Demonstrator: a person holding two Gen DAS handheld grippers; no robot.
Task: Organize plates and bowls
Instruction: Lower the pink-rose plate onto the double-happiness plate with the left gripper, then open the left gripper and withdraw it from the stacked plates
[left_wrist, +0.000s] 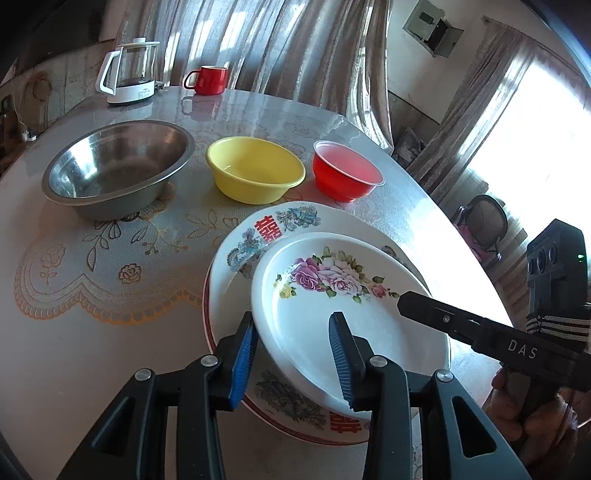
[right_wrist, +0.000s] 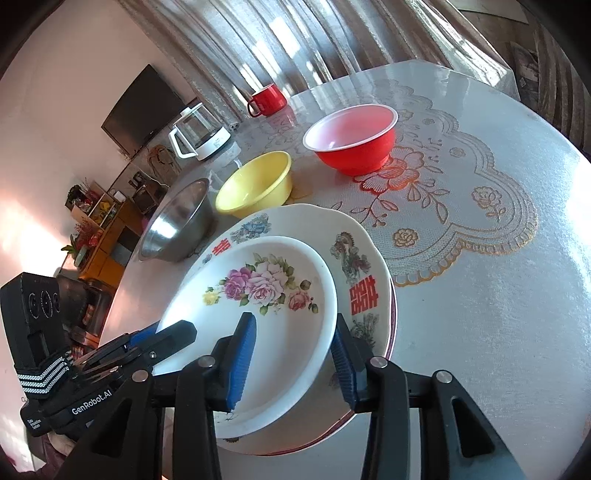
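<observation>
— Nearest, left gripper (left_wrist: 293, 321): jaws apart, astride the near-left rim of the floral plate (left_wrist: 332, 317); one blue pad (left_wrist: 242, 354) outside the edge, the other over the well; neither pressing, so released, not clenched.
— And right gripper (right_wrist: 295, 319)?
— Same, mirrored: parted across the opposite rim; inner pad over the well, outer one just beyond the edge; nothing squeezed.
— Plate's place?
— Resting on the large plate (left_wrist: 236, 251) with the red characters, off-centre toward the hands; looks seated already, probably.
— Which way from the fingers, then?
— Straight between and ahead of both pairs; round, so no long axis to speak of; both hands about equally close, one per side.
— Farther out?
— Yellow bowl (left_wrist: 255, 173) just behind the stack; red bowl (left_wrist: 345, 177) to its right, steel bowl (left_wrist: 118, 170) to its left; none touching; likely next for nesting; red mug (left_wrist: 208, 79) and kettle (left_wrist: 129, 74) at the far edge of the table (left_wrist: 74, 332).
</observation>
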